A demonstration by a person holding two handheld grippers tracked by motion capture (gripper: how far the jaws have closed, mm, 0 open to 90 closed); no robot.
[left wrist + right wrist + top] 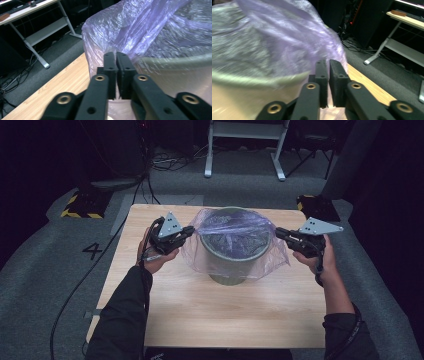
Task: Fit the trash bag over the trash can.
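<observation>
Seen from the high view: one wooden table (215, 315), square, on grey carpet, with one bin (232, 251) standing a little beyond its middle. Draped over that bin, one thin purple plastic bag (235, 232), its skirt spilling down past the rim on both sides and reaching the tabletop. Beyond the table, one white frame of a desk (246, 145) and two yellow-and-black striped blocks (82, 205), one at each far corner. On the carpet to the left, a painted "4" (92, 251).

Two grippers in all, one at each side of the bin. Left gripper (191, 229) at the bag's left edge, right gripper (276, 232) at its right edge, both level with the rim, each topped with a grey three-cornered plate.

From the left gripper view alone: left gripper (116, 55) with jaws pressed together, tips set against a fold of the purple bag (140, 30) just outside the bin's pale rim (175, 60); film appears pinched between the pads, though the seam itself is hard to make out. Off to the side, the white desk legs (37, 52) and tangled cables on the floor.

From the right gripper view alone: right gripper (327, 62) likewise closed, tips at the bag's (287, 37) hanging edge beside the blurred rim (249, 77); table edge (367, 85) running past beneath.
</observation>
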